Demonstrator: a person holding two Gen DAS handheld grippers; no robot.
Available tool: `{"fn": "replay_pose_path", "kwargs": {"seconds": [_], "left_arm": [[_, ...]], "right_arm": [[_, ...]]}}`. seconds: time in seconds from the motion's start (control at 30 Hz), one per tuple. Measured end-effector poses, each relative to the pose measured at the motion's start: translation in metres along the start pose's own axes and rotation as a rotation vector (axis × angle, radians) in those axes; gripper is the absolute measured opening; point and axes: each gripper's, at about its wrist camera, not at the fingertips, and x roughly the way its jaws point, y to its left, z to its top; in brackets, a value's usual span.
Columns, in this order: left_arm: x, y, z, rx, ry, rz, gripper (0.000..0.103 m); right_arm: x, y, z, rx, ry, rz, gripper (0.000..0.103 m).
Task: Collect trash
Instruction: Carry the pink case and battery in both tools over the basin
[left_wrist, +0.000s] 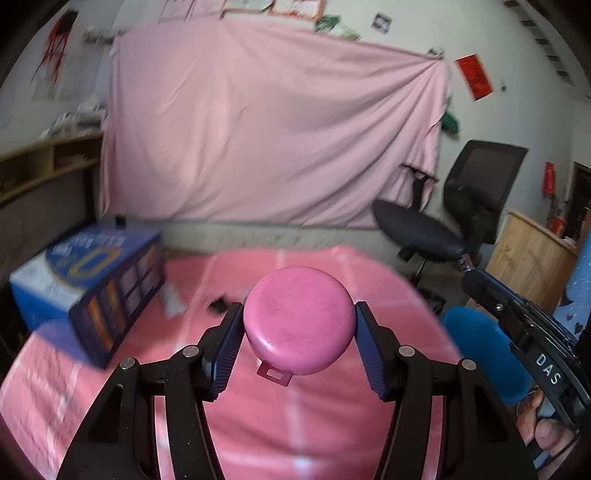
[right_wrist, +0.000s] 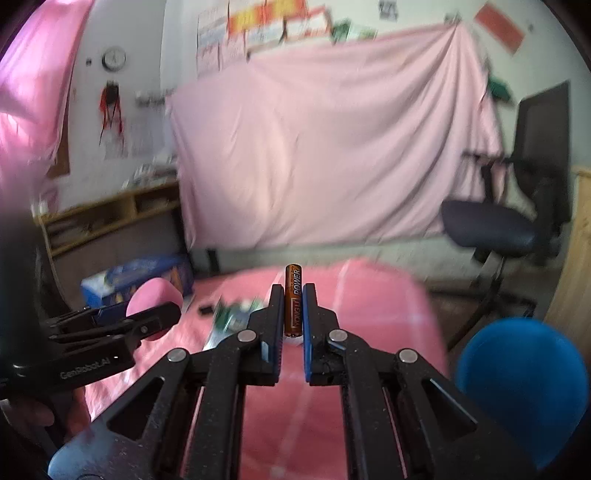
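Observation:
My left gripper (left_wrist: 298, 325) is shut on a round pink lid (left_wrist: 297, 318) with a small tab, held above the pink tablecloth (left_wrist: 258, 424). The lid also shows in the right wrist view (right_wrist: 153, 295), at the left. My right gripper (right_wrist: 293, 295) is shut on a brown and black battery (right_wrist: 293, 300), held upright between the fingers above the table. A blue round container (right_wrist: 522, 387) stands at the lower right, and it also shows in the left wrist view (left_wrist: 484, 354). Small scraps (right_wrist: 232, 314) lie on the cloth further back.
A blue box (left_wrist: 92, 284) stands on the table's left side. A black office chair (left_wrist: 465, 206) stands to the right beyond the table. A pink sheet (left_wrist: 273, 125) hangs on the far wall. Wooden shelves (right_wrist: 107, 218) stand at the left.

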Motion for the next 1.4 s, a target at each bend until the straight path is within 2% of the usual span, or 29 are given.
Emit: {"fn": "replay_pose_path", "kwargs": {"seconds": [0.1,0.27,0.4,0.6,0.8,0.93,1.27,1.4], "left_arm": [[-0.001,-0.023,0.013,0.042,-0.052,-0.041,0.053],[0.005,-0.065,0.028,0.113,-0.103,-0.123,0.053],[0.015,-0.104,0.035,0.166,-0.129,-0.204,0.053],[0.043,-0.154,0.034,0.203,-0.101,-0.301,0.053],[0.073,-0.198,0.020,0.236,-0.020,-0.373,0.053],[0.092,-0.219,0.010,0.239,0.042,-0.401,0.053],[0.128,-0.244,-0.008,0.235,0.187,-0.430,0.053],[0.145,-0.251,-0.017,0.240,0.292,-0.451,0.053]], "right_arm": [[-0.022,-0.010,0.009,-0.002,-0.094,-0.059,0.036],[-0.047,-0.041,0.016,0.042,-0.176,-0.175,0.036],[-0.066,-0.068,0.019,0.092,-0.214,-0.264,0.036],[-0.088,-0.107,0.013,0.171,-0.205,-0.375,0.036],[-0.100,-0.145,0.000,0.242,-0.137,-0.470,0.036],[-0.102,-0.171,-0.012,0.322,-0.077,-0.494,0.036],[-0.098,-0.202,-0.030,0.433,0.010,-0.498,0.036],[-0.092,-0.213,-0.036,0.476,0.049,-0.486,0.037]]}}
